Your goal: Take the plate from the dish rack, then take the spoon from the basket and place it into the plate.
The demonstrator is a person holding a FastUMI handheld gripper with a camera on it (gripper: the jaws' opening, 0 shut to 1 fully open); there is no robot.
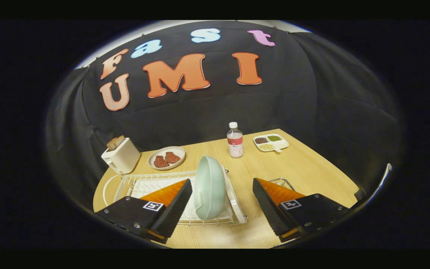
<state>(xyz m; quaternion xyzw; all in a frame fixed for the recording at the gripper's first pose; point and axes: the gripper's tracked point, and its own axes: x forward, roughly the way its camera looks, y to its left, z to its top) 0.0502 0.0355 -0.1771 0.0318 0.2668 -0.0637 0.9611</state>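
Note:
A pale green plate (209, 186) stands on edge in the white wire dish rack (155, 183) on the wooden table. My gripper (222, 194) hangs open above the rack's right end, and the plate shows between the two fingers, closer to the left one. Neither finger touches the plate. A bit of a wire basket (281, 182) peeks out behind the right finger; its contents are hidden.
Beyond the rack stand a white toaster (121, 155) with bread in it, a plate of brown food (167, 157), a water bottle (234, 141) and a white divided tray (270, 142) of beans. Bare tabletop (312, 168) lies to the right.

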